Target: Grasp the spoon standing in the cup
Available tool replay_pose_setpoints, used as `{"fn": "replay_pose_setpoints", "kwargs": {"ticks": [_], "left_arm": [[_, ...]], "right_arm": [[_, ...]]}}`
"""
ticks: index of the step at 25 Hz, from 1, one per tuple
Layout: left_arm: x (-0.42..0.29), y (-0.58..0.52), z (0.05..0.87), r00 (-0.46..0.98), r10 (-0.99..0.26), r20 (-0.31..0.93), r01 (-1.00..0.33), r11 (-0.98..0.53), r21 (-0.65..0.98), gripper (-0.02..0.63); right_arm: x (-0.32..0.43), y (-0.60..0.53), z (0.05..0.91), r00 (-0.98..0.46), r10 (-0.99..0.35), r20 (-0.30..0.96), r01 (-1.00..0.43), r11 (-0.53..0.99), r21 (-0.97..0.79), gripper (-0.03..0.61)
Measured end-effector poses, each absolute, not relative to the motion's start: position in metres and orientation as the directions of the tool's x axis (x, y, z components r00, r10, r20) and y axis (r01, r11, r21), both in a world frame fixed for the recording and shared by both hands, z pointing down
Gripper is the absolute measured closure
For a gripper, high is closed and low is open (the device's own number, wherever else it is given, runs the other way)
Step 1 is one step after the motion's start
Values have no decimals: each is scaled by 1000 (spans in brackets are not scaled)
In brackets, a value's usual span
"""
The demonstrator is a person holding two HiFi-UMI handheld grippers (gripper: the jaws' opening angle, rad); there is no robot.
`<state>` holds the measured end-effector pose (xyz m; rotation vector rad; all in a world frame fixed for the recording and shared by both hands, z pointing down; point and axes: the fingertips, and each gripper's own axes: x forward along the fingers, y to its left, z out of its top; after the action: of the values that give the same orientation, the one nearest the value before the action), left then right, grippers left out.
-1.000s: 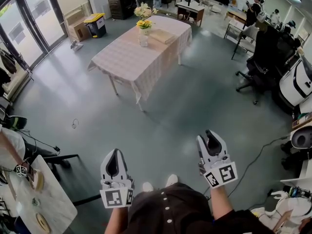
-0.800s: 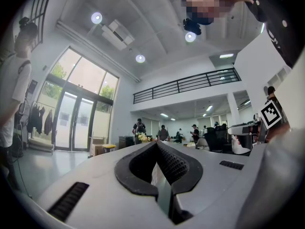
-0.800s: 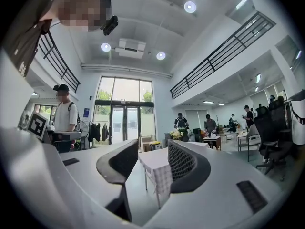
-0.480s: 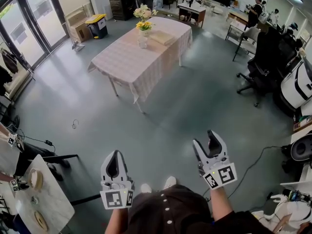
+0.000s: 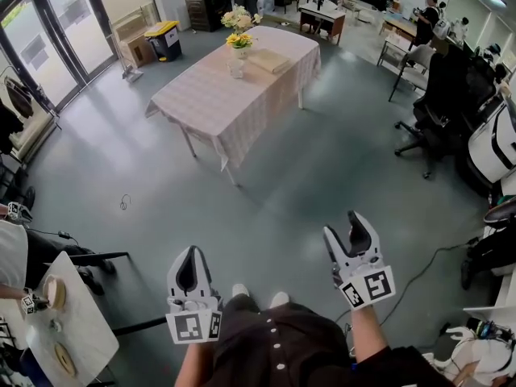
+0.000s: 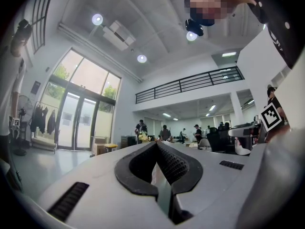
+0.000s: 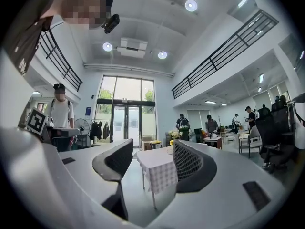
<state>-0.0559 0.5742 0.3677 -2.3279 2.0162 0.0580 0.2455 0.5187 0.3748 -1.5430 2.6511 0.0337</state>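
I cannot see the spoon from here; it may be on the far pale checked-cloth table (image 5: 234,99). It is probably light, stiff and slippery, so grab its handle. The left gripper (image 5: 192,251) is pinched together, and the right gripper (image 5: 341,226) is wide and empty.

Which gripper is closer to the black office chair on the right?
Right. The black office chair stands ahead and to the right of the right gripper; the left gripper is across the person's body, farther off.
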Motion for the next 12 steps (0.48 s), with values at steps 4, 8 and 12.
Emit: {"fn": "replay_pose_setpoints", "kwargs": {"ticks": [4,8,12], "left_arm": [[-59,563,368,137,-989,-61,-990,-136,-26,597],[-66,539,371,139,-988,-65,-990,-137,-25,597],[-80,508,369,150,-986,-76,-989,-149,-15,597]], "right_arm": [[243,505,374,-493,-867,-79,-868,496,-26,334],[235,483,374,-494,-865,-83,-868,497,-18,334],[218,458,368,-488,-868,-87,-871,491,-8,336]]}}
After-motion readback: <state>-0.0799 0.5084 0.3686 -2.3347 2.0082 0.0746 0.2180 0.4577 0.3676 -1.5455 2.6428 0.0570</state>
